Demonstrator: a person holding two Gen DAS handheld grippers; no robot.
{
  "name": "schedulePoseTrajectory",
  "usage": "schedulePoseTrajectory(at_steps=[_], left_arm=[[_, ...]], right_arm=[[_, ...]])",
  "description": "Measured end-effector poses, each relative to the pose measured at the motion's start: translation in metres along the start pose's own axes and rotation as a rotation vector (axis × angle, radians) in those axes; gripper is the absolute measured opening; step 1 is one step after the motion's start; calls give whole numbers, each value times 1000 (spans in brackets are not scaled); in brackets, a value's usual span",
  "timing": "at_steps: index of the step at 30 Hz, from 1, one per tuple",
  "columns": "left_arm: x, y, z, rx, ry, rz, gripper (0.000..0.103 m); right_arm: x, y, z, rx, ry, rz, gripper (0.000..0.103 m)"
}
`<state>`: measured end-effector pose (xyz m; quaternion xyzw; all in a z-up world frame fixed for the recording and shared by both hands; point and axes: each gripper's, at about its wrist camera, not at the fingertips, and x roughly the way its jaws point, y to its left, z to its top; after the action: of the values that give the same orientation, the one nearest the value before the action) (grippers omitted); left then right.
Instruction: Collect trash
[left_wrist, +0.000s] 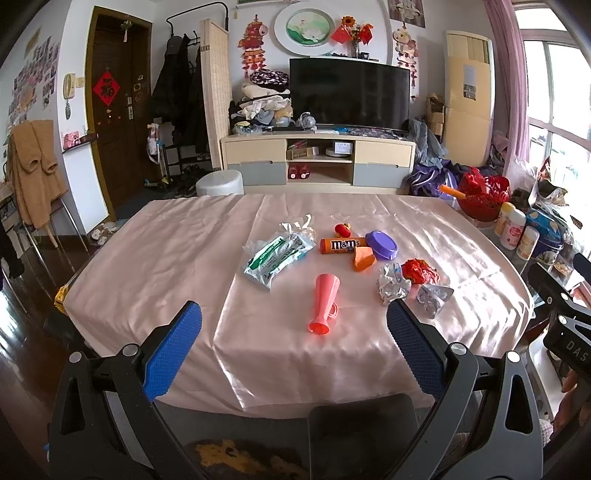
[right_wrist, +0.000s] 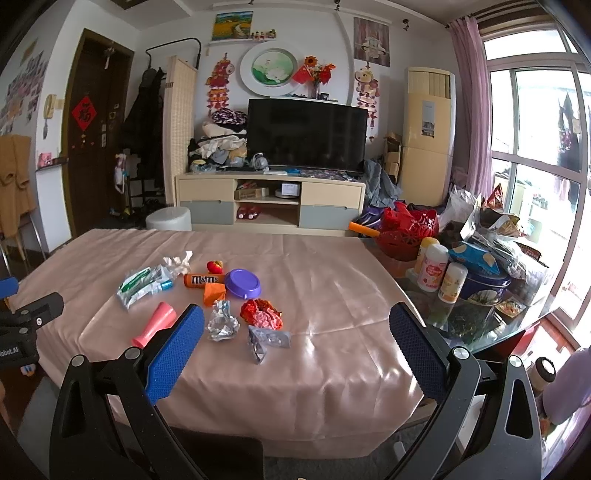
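Trash lies on a pink tablecloth (left_wrist: 166, 266): a clear plastic wrapper (left_wrist: 275, 254), a white tissue (left_wrist: 303, 223), an orange M&M's tube (left_wrist: 341, 245), a purple lid (left_wrist: 381, 244), an orange paper piece (left_wrist: 363, 258), a pink cup on its side (left_wrist: 325, 304), crumpled foil (left_wrist: 393, 284), a red crumpled wrapper (left_wrist: 419, 270) and a blister pack (left_wrist: 432, 297). The same items show in the right wrist view: cup (right_wrist: 157, 323), foil (right_wrist: 222, 321), red wrapper (right_wrist: 262, 314), blister pack (right_wrist: 267, 341). My left gripper (left_wrist: 293, 317) and right gripper (right_wrist: 295, 321) are open, empty, near the front edge.
A side table at the right holds bottles (right_wrist: 432, 273), a blue tin (right_wrist: 484, 284), snack bags and a red basket (right_wrist: 406, 232). A dark chair back (left_wrist: 362, 435) stands below the front edge. A TV cabinet (left_wrist: 317, 162) and white stool (left_wrist: 219, 183) are behind.
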<state>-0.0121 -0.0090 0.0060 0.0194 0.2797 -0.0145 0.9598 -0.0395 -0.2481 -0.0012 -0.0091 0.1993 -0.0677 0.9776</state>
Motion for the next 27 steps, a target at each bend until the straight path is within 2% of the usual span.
schedulePoseTrajectory(at_steps=[27], left_arm=[[-1,0,0,-11,-10,-10,95]], right_arm=[[0,3,-1,-14,-12,-23,100]])
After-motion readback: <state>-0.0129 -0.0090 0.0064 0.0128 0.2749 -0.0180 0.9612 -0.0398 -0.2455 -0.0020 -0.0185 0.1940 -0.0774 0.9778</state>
